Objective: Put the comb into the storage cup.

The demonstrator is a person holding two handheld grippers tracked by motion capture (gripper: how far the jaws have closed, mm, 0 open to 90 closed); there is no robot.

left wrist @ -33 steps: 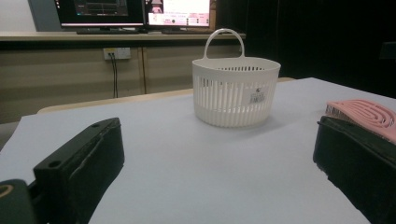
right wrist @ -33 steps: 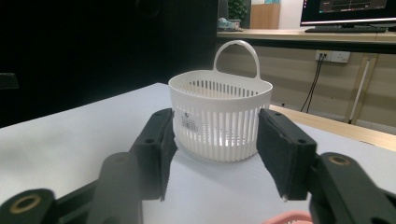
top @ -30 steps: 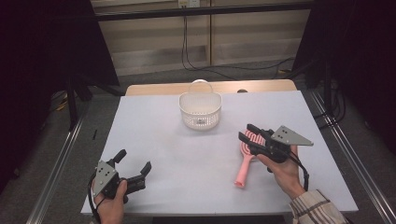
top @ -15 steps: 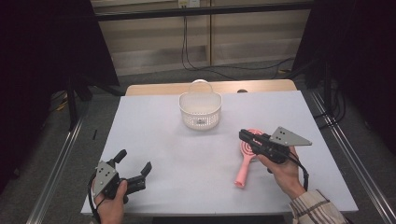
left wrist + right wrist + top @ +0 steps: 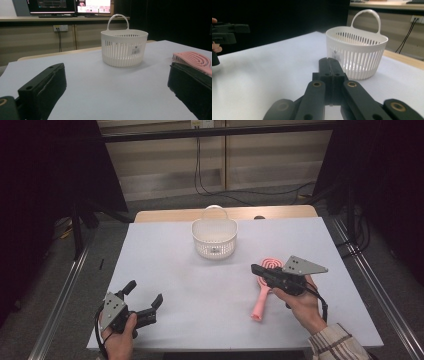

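Note:
A pink hairbrush (image 5: 262,298) lies flat on the white table (image 5: 200,285) at the right, its head (image 5: 193,58) toward the basket. My right gripper (image 5: 254,268) hovers just over the brush head and points left. Its jaws have just been closing and now meet (image 5: 329,60) with nothing between them. A white slatted basket (image 5: 215,240) with a handle stands upright at the middle back (image 5: 124,48) (image 5: 357,53). My left gripper (image 5: 145,292) rests near the front left corner, open and empty (image 5: 117,75).
The table's front edge runs just under both hands. Metal rails (image 5: 65,290) flank the table on each side. A wooden surface (image 5: 165,215) borders the back edge. Monitors (image 5: 70,6) stand beyond it. My left gripper (image 5: 227,32) appears far off in the right gripper view.
The right gripper's jaws went from spread over the brush head to fully together. The brush stayed on the table. The left hand kept still.

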